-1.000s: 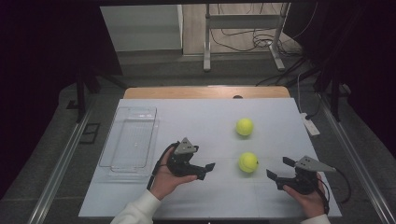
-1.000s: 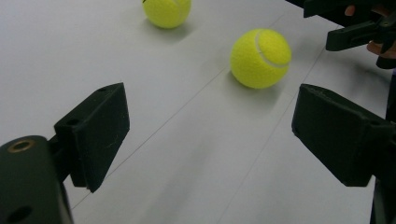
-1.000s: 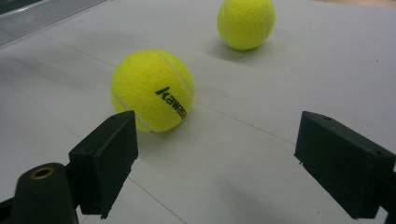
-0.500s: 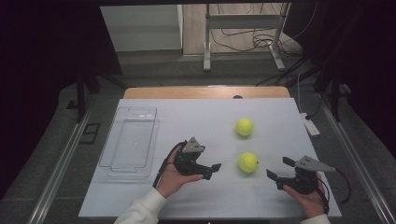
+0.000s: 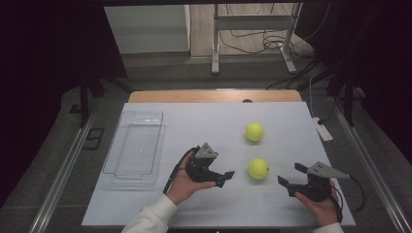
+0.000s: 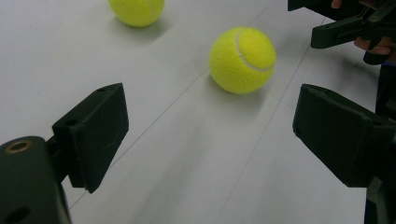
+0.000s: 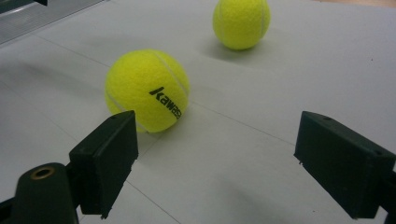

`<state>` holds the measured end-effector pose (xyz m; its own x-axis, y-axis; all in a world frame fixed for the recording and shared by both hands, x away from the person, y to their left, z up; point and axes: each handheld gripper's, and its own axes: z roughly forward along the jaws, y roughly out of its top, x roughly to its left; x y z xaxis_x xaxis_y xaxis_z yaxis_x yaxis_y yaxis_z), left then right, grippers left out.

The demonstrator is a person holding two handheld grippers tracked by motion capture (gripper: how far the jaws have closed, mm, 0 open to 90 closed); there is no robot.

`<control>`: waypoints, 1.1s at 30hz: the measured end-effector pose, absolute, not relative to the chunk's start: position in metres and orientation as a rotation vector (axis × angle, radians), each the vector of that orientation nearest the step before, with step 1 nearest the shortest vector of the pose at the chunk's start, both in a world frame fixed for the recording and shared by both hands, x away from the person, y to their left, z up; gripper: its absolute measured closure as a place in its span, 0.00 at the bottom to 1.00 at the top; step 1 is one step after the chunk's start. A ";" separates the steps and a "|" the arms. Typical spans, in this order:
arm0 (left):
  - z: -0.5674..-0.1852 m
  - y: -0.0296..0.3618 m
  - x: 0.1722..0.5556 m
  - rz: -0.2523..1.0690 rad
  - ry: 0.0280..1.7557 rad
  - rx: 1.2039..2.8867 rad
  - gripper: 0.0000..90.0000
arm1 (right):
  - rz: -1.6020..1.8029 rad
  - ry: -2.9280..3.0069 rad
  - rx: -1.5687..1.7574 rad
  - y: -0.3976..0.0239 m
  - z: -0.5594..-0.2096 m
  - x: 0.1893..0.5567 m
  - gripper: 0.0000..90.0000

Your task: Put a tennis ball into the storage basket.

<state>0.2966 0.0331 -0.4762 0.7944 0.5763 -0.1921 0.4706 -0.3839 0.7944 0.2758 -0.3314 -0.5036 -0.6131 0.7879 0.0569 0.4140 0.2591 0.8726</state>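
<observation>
Both tools, left (image 5: pixel 222 177) and right (image 5: pixel 290 178), gape empty on either side of the near tennis ball (image 5: pixel 258 169) on the desk (image 5: pixel 204 121). A clumsy nudge could roll it away.

A clear plastic tray (image 5: pixel 133 148) lies at the table's (image 5: pixel 204 121) left side; a white power strip (image 5: pixel 322 130) rests at the right edge. Beyond, cables (image 5: pixel 252 39) trail across the floor beneath a metal stand (image 5: pixel 252 34).

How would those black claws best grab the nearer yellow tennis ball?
Probably across its widest middle, one jaw on each side. The nearer tennis ball is round and rests free on the white table, so any level approach works. The left gripper already faces it with open jaws from the ball's left, so coming in low from there seems simplest; the right gripper is also open.
</observation>
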 end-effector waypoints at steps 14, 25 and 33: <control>-0.475 0.017 0.302 0.126 0.755 2.056 0.13 | 1.306 2.151 1.097 -0.330 -0.505 0.277 0.16; -0.476 0.009 0.308 0.114 0.750 2.067 0.13 | 1.303 2.155 1.095 -0.330 -0.506 0.278 0.16; -0.476 0.001 0.312 0.097 0.741 2.068 0.13 | 1.300 2.157 1.094 -0.331 -0.506 0.278 0.15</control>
<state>0.3123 0.0010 -0.4756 0.8165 0.5390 -0.2068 0.4675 -0.4071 0.7847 0.2780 -0.3307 -0.5060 -0.6177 0.7841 0.0600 0.4192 0.2638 0.8687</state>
